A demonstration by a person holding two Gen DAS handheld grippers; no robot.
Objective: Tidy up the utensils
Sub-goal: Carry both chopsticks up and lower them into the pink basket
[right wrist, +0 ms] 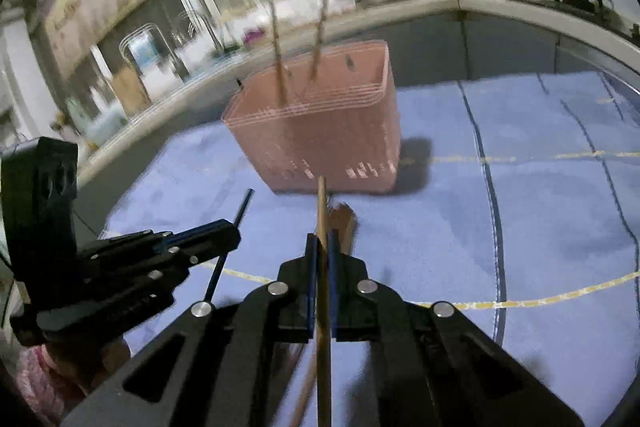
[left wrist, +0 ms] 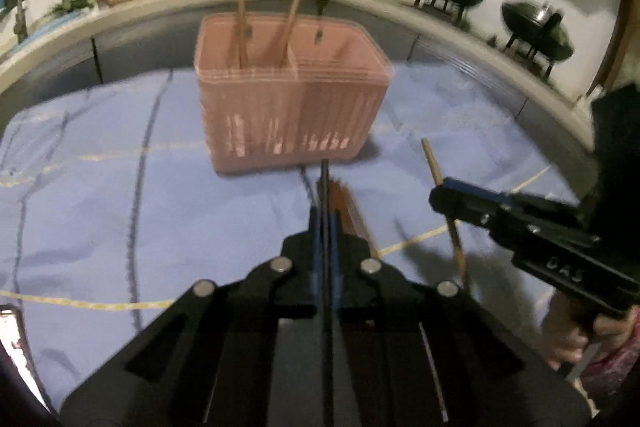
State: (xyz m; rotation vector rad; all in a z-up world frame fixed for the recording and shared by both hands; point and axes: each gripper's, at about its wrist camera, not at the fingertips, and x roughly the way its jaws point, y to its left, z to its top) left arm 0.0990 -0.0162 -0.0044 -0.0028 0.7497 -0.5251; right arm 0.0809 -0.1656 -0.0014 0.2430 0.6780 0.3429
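Left wrist view: the left tongs (left wrist: 326, 223) at lower centre are pressed together on a thin dark chopstick (left wrist: 325, 183) pointing up the frame; the pink basket (left wrist: 292, 99) stands at centre on the blue cloth (left wrist: 120, 187) over the counter, with two wooden chopsticks (left wrist: 242, 23) upright in its left compartment; at right, the right tongs (left wrist: 440, 193) pinch a wooden chopstick (left wrist: 456, 239).

Right wrist view: the right tongs (right wrist: 323, 247) at lower centre clamp the wooden chopstick (right wrist: 322, 211); the pink basket (right wrist: 328, 139) sits just above; the left tongs (right wrist: 234, 231) at lower left grip the dark chopstick (right wrist: 244, 205).
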